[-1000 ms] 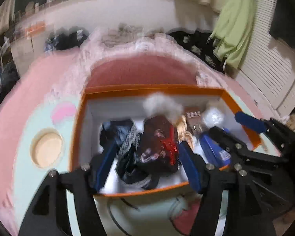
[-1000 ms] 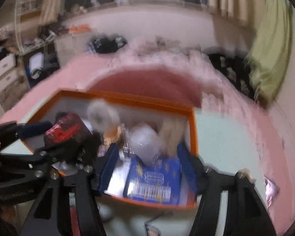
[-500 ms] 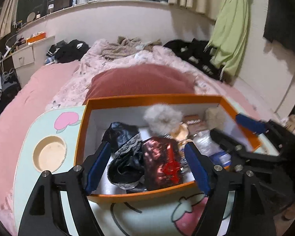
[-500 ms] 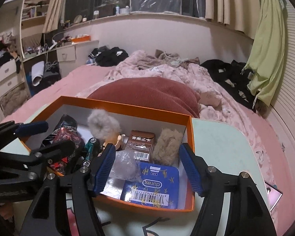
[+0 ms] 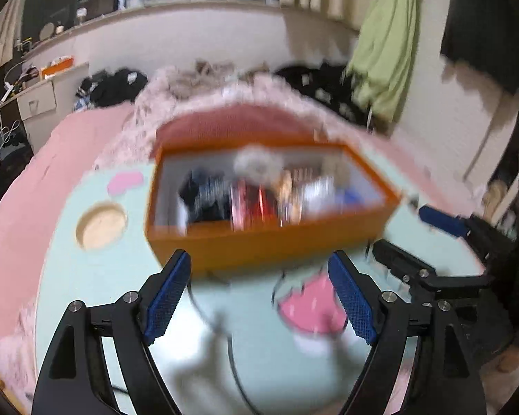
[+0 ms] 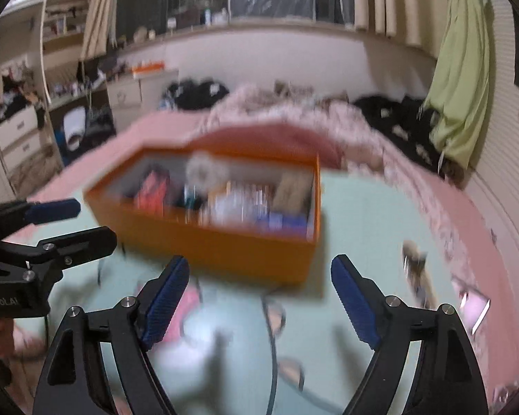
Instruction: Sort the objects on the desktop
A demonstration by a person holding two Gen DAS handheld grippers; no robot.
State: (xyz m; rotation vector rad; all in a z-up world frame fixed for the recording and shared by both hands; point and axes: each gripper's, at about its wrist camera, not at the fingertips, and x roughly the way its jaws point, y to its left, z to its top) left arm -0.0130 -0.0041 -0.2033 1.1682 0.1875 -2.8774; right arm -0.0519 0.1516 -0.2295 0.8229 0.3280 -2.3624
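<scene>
Both grippers hovering over the table, fingers spread wide and gripping nothing. Left gripper filling the bottom of the left wrist view, blue pads apart with only tabletop showing between them. Right gripper sitting likewise at the bottom of the right wrist view, also reaching in at the right edge of the left wrist view, fingers parted there too.

Lying in mid-frame in both views, beyond the fingertips and apart from them: box, orange, open-topped, resting on the pale green table. Holding a jumble of blurred items: something dark at its left end, something red near the middle, a grey fluffy ball toward the back, a blue pack at its right end. Too smeared to name more closely.

Showing a round recess in the tabletop, left of the box. Lying on the table at lower right of the right wrist view, well apart from the box: a small blurred object. Spreading behind the table: pink bedding. Hanging at upper right: a green cloth.
</scene>
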